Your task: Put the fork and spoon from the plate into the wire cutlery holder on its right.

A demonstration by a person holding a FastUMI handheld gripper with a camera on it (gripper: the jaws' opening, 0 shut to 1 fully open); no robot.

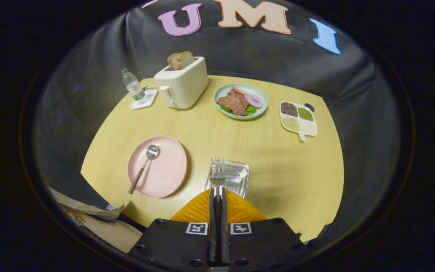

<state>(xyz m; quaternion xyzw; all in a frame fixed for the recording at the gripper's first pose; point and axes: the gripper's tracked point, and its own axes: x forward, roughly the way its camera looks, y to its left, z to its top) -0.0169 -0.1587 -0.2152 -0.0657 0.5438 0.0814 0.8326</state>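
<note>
Clamped between the gripper's (217, 196) closed fingers, a silver metal fork (217, 174) hangs over the silver wire cutlery holder (236, 177). Released off-centre, it might strike the rim and fall outside. Beyond, a metal spoon (144, 167) lies on the round pink plate (166, 173).

Round wooden table (278, 166). At its far side a cream toaster (181, 84) is set, bread slices (180, 59) held in its slots. Left of the toaster: water bottle (132, 84) on a coaster (144, 100). Right of it: food plate (241, 101), then divided tray of grains (298, 120).
</note>
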